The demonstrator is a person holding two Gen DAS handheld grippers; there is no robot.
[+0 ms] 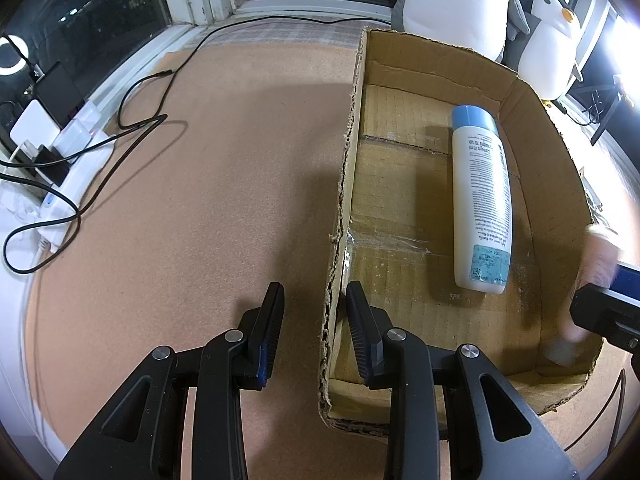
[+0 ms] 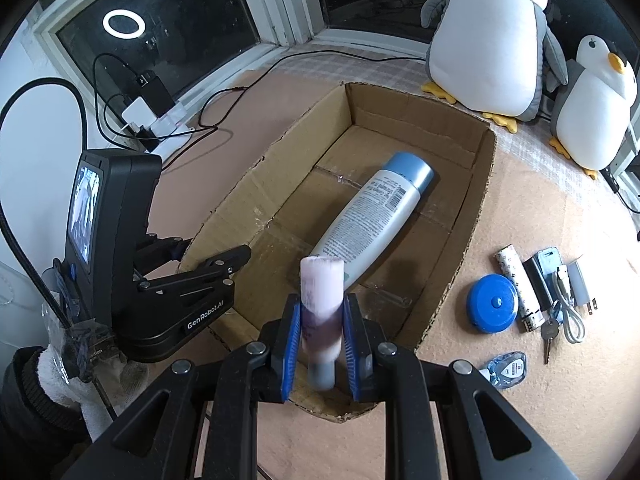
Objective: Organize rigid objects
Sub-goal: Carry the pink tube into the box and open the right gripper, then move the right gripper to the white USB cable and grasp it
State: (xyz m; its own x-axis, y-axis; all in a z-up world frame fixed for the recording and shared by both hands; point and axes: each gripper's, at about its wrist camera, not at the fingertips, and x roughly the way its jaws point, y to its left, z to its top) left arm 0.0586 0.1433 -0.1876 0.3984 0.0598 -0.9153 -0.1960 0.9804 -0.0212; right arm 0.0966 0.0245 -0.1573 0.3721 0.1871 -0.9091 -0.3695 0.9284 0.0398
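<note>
Right up front, the right gripper [image 2: 320, 334] is clamped on a pink tube [image 2: 321, 296], hanging over the near end of the cardboard box [image 2: 460, 236]! Off to the side, the left gripper [image 1: 314, 330] straddles the box's side wall, its jaws nearly together but apparently pressing on nothing. Deeper in lies the white bottle [image 2: 372, 216]; release carelessly and the tube could knock or land on it.

Both wrist views look steeply down, close, sharing the cardboard box [image 1: 532, 184].
</note>
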